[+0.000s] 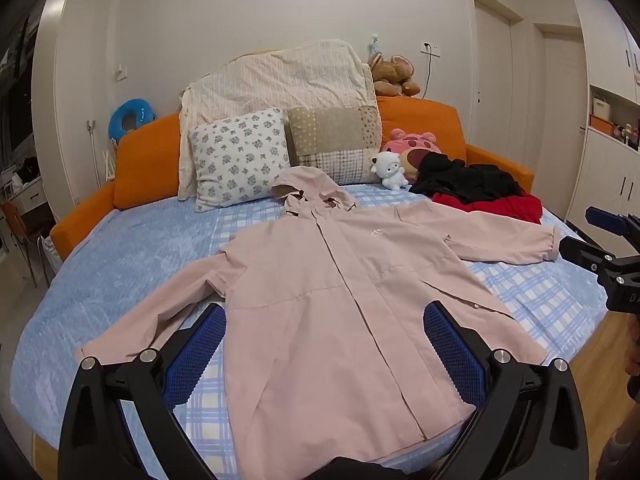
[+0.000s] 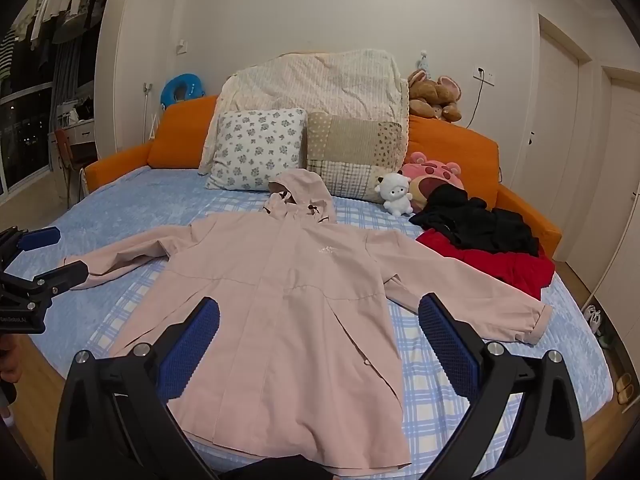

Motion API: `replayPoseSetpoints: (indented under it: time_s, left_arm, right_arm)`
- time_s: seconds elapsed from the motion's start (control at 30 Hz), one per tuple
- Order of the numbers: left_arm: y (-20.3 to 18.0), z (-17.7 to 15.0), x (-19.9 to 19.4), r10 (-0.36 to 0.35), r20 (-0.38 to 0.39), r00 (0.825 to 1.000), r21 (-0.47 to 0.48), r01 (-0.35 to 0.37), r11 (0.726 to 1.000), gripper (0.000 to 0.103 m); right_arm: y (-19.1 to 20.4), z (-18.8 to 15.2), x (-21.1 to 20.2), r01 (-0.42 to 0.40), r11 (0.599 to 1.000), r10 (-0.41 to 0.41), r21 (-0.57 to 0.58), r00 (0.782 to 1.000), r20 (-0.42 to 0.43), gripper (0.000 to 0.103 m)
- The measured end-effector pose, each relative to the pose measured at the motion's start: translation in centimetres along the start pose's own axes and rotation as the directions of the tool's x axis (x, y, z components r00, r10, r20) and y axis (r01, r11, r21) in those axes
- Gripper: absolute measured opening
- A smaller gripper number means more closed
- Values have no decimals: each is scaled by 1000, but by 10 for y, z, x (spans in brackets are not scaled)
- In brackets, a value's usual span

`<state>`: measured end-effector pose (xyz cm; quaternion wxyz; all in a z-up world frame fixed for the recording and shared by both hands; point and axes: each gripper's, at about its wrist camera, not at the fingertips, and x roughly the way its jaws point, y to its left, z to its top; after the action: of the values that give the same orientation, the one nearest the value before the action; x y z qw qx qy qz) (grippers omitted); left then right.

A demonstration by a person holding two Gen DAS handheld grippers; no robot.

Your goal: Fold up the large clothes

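Observation:
A large pale pink hooded jacket lies spread flat, front up, on the blue checked bed, sleeves out to both sides and hood toward the pillows. My left gripper hovers open above the jacket's lower half, nothing between its blue pads. My right gripper also hangs open over the hem area, its pads apart and clear of the cloth. The right gripper shows at the left wrist view's right edge, and the left gripper at the right wrist view's left edge.
Black and red clothes are piled on the bed's right side. Pillows, a folded quilt and plush toys line the orange headboard. Wooden floor shows at the bed's rounded corners; shoes lie at the right.

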<state>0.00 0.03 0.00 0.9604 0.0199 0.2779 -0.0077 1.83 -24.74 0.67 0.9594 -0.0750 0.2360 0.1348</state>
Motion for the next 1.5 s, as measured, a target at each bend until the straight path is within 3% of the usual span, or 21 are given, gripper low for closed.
replayPoseSetpoints:
  time_s: [1.0, 1.5]
  left_arm:
    - [0, 0, 0, 3, -4, 1000, 2, -3, 1000, 100]
    - [-14, 1, 17, -8, -18, 1000, 17, 8, 1000, 100]
  right_arm:
    - [-1, -2, 4, 0, 1000, 0, 1, 1000, -10, 99]
    - [-25, -14, 23, 28, 999, -27, 35, 999, -40, 99]
